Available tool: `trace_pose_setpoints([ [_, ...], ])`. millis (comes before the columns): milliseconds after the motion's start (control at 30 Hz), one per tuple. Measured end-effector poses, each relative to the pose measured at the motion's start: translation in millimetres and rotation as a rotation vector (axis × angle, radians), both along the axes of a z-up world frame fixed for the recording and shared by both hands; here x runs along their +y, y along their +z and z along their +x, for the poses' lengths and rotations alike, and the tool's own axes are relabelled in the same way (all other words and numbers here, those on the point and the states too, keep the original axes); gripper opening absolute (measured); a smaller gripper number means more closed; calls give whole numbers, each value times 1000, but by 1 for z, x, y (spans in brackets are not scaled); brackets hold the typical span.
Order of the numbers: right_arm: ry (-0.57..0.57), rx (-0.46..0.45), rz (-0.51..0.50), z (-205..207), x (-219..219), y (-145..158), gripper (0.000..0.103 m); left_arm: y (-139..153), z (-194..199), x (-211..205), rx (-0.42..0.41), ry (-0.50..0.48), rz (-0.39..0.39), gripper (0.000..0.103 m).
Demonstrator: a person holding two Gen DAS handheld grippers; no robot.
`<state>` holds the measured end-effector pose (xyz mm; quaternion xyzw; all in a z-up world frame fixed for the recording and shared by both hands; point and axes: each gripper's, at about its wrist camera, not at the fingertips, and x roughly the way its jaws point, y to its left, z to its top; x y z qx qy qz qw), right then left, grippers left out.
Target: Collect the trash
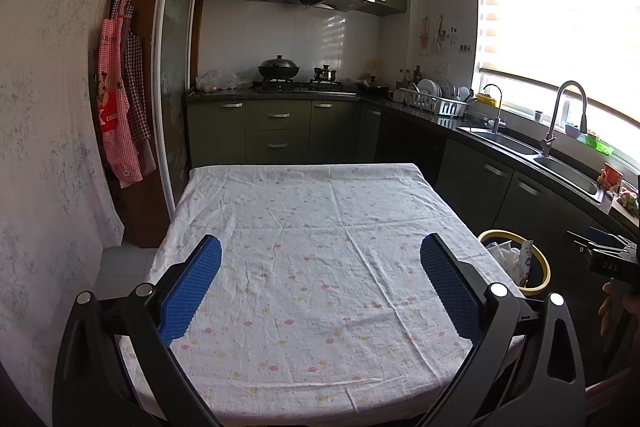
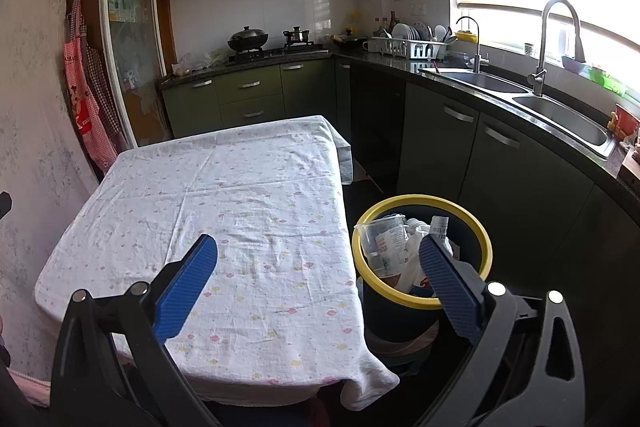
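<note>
A dark bin with a yellow rim (image 2: 486, 243) stands on the floor by the table's right side; in the left wrist view its rim (image 1: 545, 267) peeks past the table edge. Inside lie a clear plastic cup (image 2: 380, 239), crumpled white paper (image 2: 414, 239) and a wrapper (image 1: 527, 259). My left gripper (image 1: 320, 259) is open above the table, with nothing between its blue pads. My right gripper (image 2: 318, 259) is open too, its right finger (image 2: 448, 279) over the bin and its left finger (image 2: 188, 283) over the cloth. The right gripper's body (image 1: 608, 259) shows at the left wrist view's right edge.
The table (image 1: 304, 227) wears a white cloth with small pink and yellow prints (image 2: 224, 211). Green cabinets, a stove with a wok (image 1: 279, 69), a dish rack (image 2: 408, 47) and a double sink (image 2: 560, 111) line the counter behind and to the right. Aprons (image 1: 120, 107) hang on the left wall.
</note>
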<state>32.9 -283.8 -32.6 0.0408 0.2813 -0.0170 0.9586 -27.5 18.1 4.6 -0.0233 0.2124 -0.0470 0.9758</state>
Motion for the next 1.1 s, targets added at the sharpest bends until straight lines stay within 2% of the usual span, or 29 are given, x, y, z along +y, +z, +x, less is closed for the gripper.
trace_pose_setpoints([
  [1100,-1,3,0,1,2,0,96,-4,0,-2,8,-10,7,98],
])
